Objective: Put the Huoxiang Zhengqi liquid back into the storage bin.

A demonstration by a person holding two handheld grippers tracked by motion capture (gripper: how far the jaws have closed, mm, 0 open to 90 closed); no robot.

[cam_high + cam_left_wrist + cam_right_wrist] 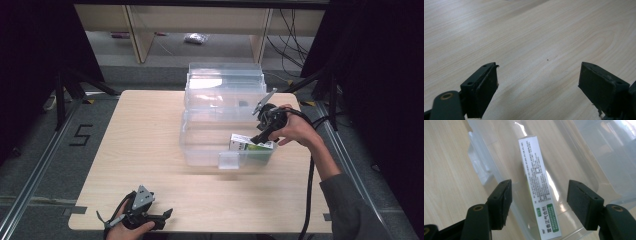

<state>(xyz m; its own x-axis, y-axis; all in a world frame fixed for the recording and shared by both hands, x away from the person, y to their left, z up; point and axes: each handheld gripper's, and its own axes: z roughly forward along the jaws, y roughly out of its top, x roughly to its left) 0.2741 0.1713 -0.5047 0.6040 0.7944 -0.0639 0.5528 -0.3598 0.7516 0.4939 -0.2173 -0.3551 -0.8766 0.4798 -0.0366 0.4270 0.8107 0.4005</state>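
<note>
Right tongs [537, 202] hang released astride the medicine box [539, 187] in the clear bin [200, 145], centre frame. Left tongs [537, 82] rest released on the counter [536, 37], lower left. Next, probably withdrawing or regrasping.

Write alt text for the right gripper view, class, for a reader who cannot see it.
A white and green printed box stands on edge inside a clear plastic bin, between the open black jaws of the right gripper, which do not touch it. Pale wooden table shows at the left.
</note>
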